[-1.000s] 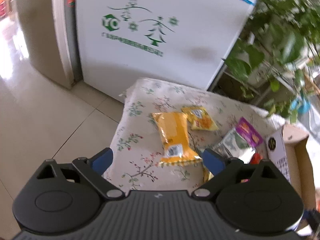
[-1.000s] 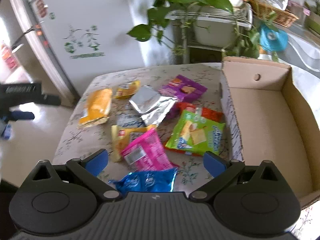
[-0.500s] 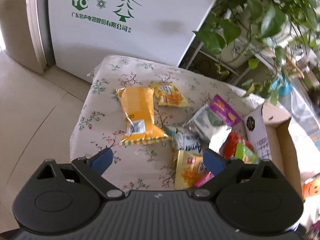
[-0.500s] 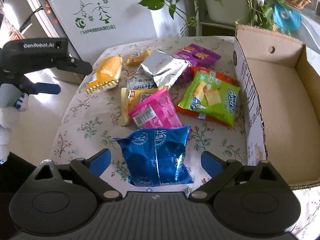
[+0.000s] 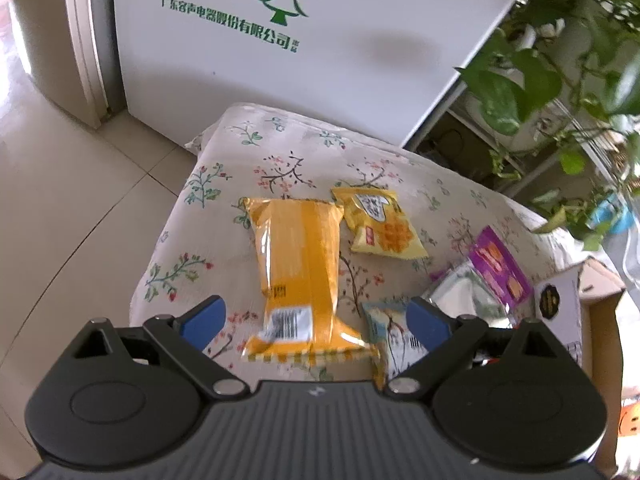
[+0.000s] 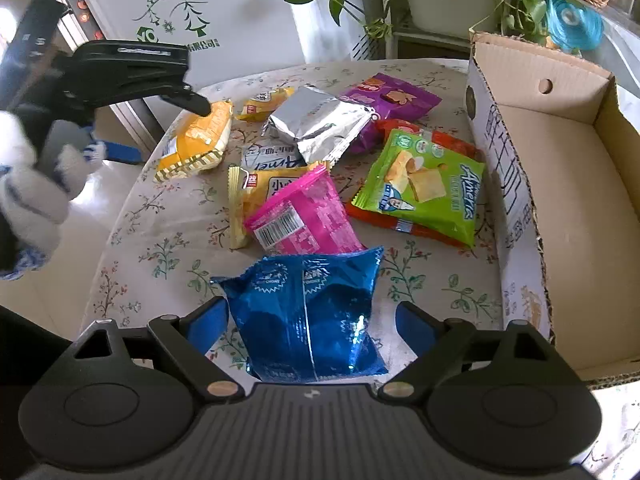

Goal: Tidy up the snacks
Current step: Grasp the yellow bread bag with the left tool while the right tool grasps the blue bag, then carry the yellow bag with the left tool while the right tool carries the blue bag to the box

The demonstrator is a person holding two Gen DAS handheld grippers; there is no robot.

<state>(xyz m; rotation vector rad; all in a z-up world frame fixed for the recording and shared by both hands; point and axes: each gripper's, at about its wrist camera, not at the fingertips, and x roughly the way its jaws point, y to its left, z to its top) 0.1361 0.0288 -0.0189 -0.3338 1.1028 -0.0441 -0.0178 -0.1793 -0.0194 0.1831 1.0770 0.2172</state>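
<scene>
Several snack packets lie on the floral tablecloth (image 6: 160,216). My left gripper (image 5: 314,316) is open, its jaws on either side of the near end of a long orange packet (image 5: 298,276), which also shows in the right wrist view (image 6: 198,140). My right gripper (image 6: 310,326) is open around a blue packet (image 6: 308,308), not closed on it. Beyond lie a pink packet (image 6: 304,216), a green packet (image 6: 424,188), a silver packet (image 6: 316,124) and a purple packet (image 6: 392,100). An empty cardboard box (image 6: 568,208) stands at the right.
A small yellow packet (image 5: 380,226) lies beside the orange one. A white fridge (image 5: 280,40) stands behind the table, and potted plants (image 5: 560,60) at the back right. The left gripper (image 6: 132,72) is seen over the table's far left.
My left gripper has moved in and down over the orange packet. My right gripper has moved forward so the blue packet sits between its jaws.
</scene>
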